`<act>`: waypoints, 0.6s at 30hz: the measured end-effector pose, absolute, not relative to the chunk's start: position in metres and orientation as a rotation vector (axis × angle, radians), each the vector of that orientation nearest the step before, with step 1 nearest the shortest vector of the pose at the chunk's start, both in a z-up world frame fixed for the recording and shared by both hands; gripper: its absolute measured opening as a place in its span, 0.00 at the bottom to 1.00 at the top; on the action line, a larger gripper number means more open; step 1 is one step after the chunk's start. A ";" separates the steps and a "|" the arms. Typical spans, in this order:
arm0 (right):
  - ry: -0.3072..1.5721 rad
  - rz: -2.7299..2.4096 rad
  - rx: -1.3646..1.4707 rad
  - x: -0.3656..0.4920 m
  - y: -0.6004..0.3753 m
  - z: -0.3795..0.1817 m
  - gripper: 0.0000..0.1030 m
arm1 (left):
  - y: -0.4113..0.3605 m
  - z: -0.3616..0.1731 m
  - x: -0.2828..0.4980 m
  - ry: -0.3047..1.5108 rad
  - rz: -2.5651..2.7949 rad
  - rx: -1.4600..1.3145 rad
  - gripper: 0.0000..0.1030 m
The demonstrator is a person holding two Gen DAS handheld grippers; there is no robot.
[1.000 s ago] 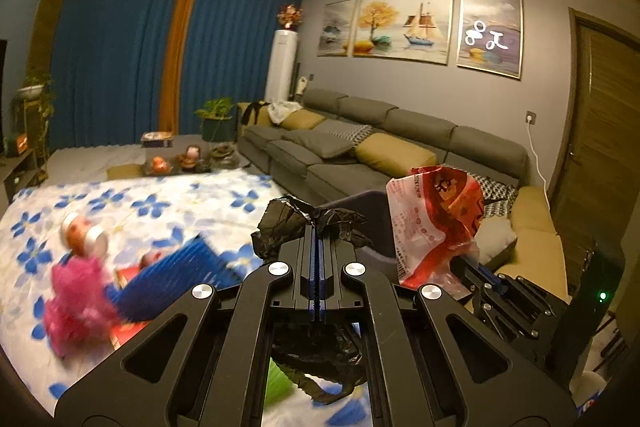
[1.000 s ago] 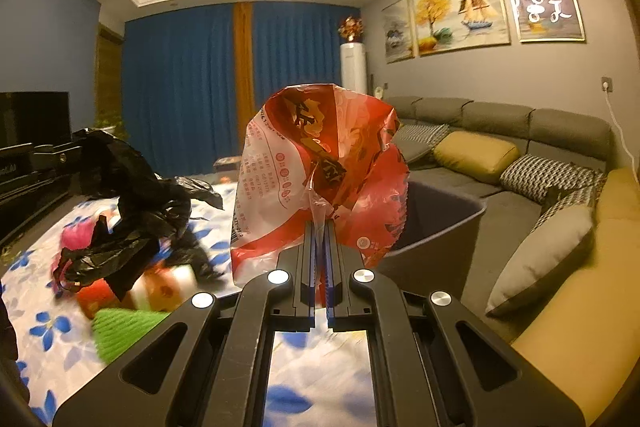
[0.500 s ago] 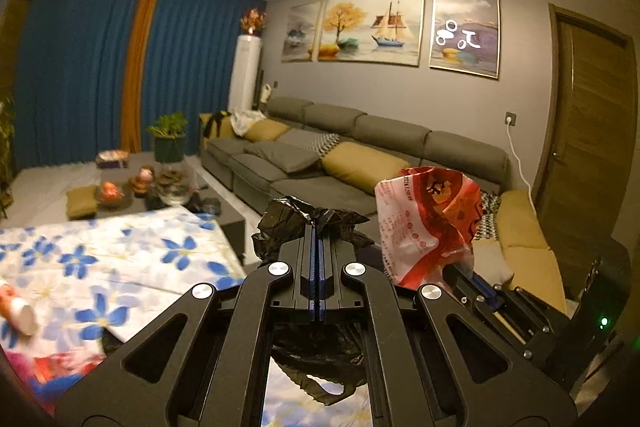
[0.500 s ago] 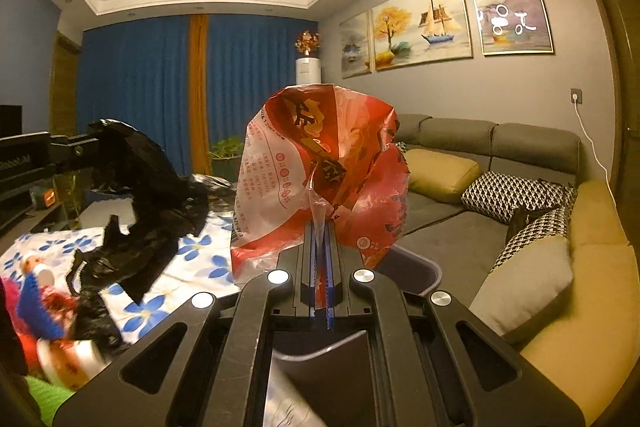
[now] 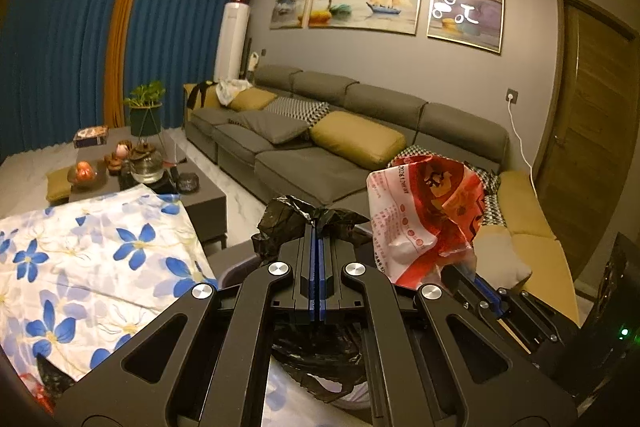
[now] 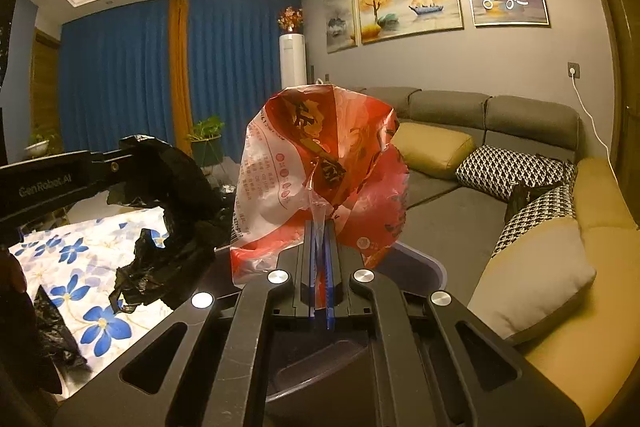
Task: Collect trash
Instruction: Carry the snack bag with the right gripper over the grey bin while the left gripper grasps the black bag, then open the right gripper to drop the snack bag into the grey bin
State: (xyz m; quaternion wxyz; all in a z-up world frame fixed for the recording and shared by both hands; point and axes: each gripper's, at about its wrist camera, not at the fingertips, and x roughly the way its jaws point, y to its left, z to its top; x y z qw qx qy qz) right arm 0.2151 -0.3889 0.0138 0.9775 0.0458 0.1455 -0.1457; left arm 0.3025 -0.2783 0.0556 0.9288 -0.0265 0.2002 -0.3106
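Wrapper (image 6: 320,171) is sitting pinched in right tool (image 6: 320,227), black bag (image 5: 304,219) in left tool (image 5: 316,243). Centre both over bin (image 6: 420,263) before letting go.

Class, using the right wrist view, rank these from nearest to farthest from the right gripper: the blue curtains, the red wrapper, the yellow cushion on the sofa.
1. Red wrapper: clamped in the right gripper jaws, centre.
2. Yellow cushion: on the sofa, right of centre.
3. Blue curtains: far wall, left.
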 end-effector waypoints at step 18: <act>0.358 -0.263 0.145 0.239 -0.403 -0.002 0.22 | -0.297 0.034 0.335 0.533 -0.686 -0.089 0.37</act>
